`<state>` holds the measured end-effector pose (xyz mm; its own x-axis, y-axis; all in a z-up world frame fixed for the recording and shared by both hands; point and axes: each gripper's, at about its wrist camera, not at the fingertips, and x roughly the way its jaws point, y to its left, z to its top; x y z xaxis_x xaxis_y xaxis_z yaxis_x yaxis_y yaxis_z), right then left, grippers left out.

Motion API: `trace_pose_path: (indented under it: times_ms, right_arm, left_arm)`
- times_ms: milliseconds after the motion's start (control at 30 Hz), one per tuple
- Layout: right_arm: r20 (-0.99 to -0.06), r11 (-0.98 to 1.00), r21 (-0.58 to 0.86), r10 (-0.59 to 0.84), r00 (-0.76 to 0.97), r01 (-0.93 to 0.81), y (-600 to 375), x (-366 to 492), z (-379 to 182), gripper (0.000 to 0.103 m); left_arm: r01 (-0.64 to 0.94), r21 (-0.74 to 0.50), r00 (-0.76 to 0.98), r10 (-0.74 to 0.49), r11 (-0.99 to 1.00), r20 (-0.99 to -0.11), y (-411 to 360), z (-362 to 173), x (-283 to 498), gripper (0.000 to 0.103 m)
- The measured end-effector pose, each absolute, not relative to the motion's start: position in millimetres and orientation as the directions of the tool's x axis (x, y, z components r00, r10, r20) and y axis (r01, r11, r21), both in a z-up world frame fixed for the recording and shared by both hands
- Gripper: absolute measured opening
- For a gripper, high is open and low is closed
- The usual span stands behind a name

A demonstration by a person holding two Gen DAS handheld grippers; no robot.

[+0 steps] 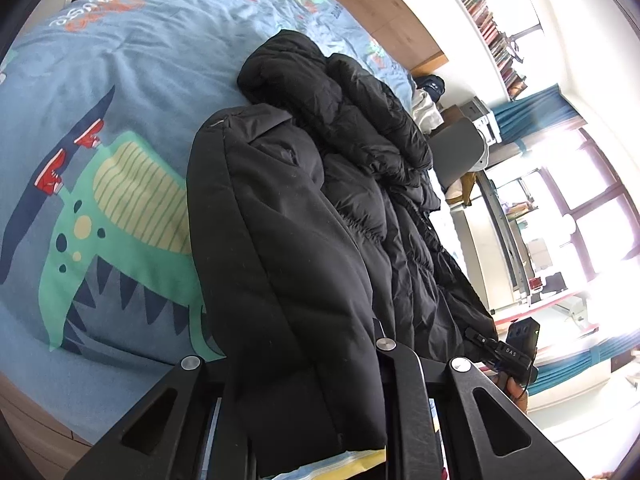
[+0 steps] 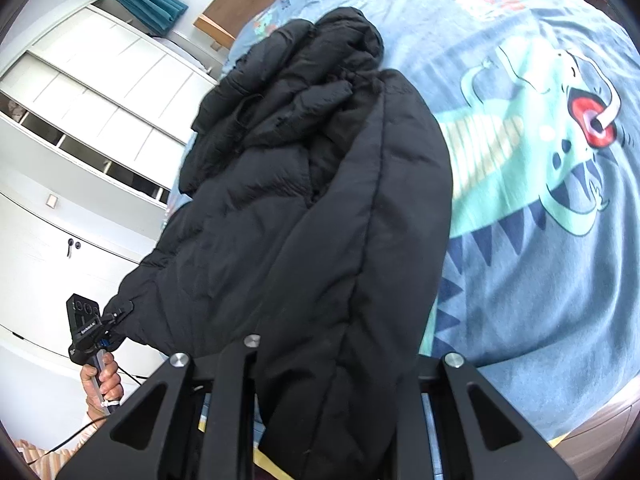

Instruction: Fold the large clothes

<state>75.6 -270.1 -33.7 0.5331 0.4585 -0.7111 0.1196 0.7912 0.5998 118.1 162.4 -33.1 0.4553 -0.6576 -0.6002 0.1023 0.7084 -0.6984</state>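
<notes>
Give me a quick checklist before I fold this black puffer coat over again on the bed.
1. Left gripper has the coat: ok, black fabric runs between its fingers.
2. Right gripper has the coat: ok, fabric fills the gap between its fingers.
3. Coat supported: ok, its far end lies on the dinosaur bedspread.
4. Landing area free: ok, bare bedspread shows beside the coat.
5. Coat lying flat: not ok, the far end is bunched with puffy folds piled up.
6. Grips at matching points on the hem: cannot tell, the fabric hides the edges.
</notes>
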Motion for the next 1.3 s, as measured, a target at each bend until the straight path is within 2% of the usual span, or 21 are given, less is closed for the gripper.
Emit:
trace_pose_path:
  times_ms: [800, 1300]
  right_arm:
    - [-0.567, 0.725, 0.687, 0.491, 0.661, 0.050, -285.9, 88.5, 13.7, 0.018]
    - [-0.445, 0.672, 0.740, 0.452, 0.773, 0.033, -327.9, 124.7, 64.8, 0.018]
  left_arm:
    - [0.149, -0.713, 0.510, -0.670, 0.686, -0.539, 167.5, 6.1, 144.5, 0.014]
    - [0.194, -0.690, 0.597, -0.642, 0.698, -0.481, 188.9, 65.3, 195.2, 0.014]
